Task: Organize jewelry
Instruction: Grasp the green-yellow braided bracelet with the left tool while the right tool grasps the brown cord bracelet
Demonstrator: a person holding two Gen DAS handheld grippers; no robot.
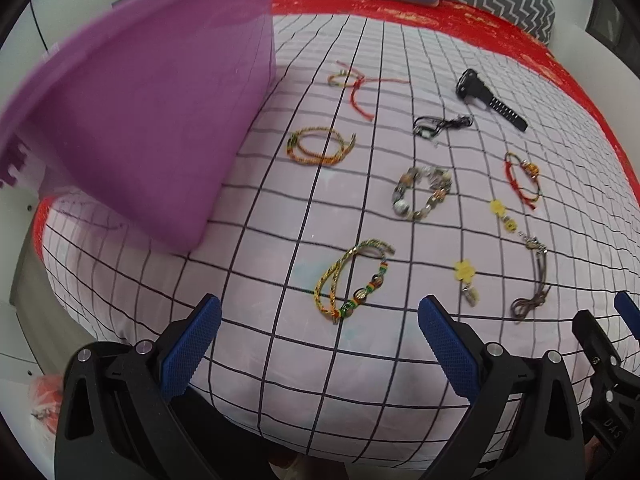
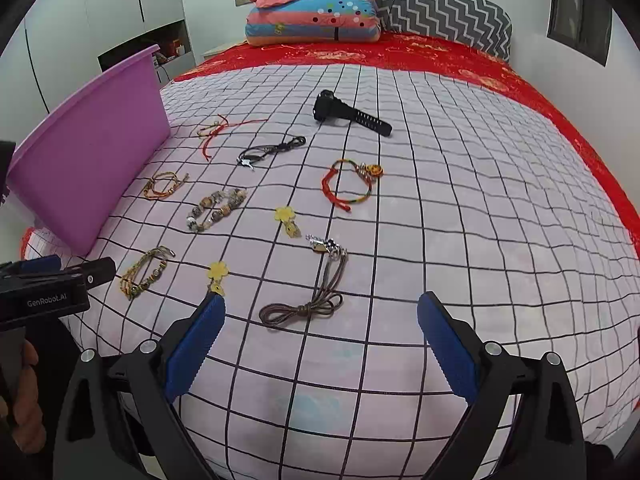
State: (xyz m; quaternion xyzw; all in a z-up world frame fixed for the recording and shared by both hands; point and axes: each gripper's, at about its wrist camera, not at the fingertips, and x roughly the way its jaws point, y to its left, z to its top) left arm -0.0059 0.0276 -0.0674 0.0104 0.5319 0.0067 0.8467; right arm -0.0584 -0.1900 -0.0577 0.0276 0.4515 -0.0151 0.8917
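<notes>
Both claws spread wide, empty: left claw point(image 1: 318, 342), right claw point(image 2: 318, 342). Jewelry lies spaced apart on the bed point(image 2: 460, 240) ahead, probably for single picks. Braided bracelet point(image 1: 352, 280) nearest my left; purple bin point(image 1: 160, 120) ahead-left, likely the drop spot.

My left tongs point(image 1: 320, 344) stand wide apart and empty at the bottom of the frame, over the checked bed cover point(image 1: 256, 280). A purple bin point(image 1: 152, 120) fills the upper left. Just above my tongs lies a braided beaded bracelet point(image 1: 352, 280); a stone bracelet point(image 1: 422, 194) sits mid-frame, a black watch point(image 1: 488, 98) upper right.
</notes>
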